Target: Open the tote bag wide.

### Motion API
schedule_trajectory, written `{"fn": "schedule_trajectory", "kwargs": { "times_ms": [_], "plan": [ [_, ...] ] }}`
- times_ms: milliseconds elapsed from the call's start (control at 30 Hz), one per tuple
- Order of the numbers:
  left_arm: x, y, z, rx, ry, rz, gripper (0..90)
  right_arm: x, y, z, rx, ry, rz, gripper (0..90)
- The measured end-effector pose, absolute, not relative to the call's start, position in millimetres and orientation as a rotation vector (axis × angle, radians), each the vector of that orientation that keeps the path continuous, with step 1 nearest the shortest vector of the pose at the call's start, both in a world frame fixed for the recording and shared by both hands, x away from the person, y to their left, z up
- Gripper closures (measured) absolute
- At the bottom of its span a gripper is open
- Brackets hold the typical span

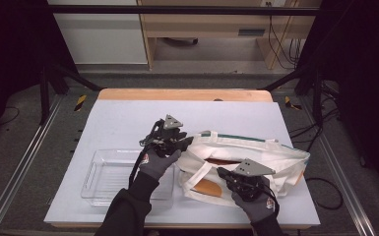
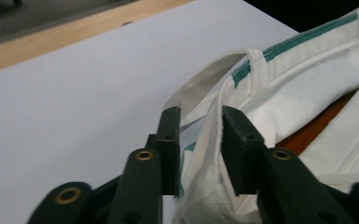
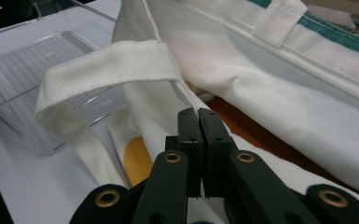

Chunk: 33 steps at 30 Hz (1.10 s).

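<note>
Right gripper [image 3: 199,116] pinches tote bag [image 3: 307,93] edge — left gripper [image 2: 200,126] straddles rim.

Even overhead light brightens the table [image 1: 128,118], surroundings fall dark, and both close views blur nearby.

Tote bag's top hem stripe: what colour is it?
Green, on the cream tote bag; clearest in the left gripper view.

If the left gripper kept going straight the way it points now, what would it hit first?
The left gripper already has the tote bag's rim between its open fingers, so it would push further onto that fabric. Next is probably the near handle loop, though depth is unclear.
</note>
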State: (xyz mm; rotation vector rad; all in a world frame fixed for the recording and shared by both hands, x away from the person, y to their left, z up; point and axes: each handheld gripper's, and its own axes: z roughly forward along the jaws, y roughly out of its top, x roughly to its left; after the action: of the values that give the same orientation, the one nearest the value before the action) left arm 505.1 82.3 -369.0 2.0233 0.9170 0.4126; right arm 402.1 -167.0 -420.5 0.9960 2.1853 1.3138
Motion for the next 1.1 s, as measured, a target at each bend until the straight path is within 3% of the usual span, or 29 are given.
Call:
{"fn": "schedule_trajectory", "kwargs": {
  "times_ms": [133,533,833,1100],
  "plan": [
    [504.1,81.6,-372.9,2.044,0.941,0.390,81.2,396.9,-167.7,-417.9,0.990,2.206,1.333,89.2],
    [494.0,75.7,-390.2,1.885,1.003,0.398,84.1,383.4,-166.3,-433.4,1.028,2.294,1.347,89.1],
    [489.3,75.5,-405.8,1.903,1.001,0.403,82.8,388.0,-156.9,-458.4,1.140,2.351,1.256,86.7],
    [488.4,85.0,-400.7,1.941,0.963,0.433,69.1,386.3,-165.0,-447.6,1.099,2.308,1.350,70.2]
  ]
}}
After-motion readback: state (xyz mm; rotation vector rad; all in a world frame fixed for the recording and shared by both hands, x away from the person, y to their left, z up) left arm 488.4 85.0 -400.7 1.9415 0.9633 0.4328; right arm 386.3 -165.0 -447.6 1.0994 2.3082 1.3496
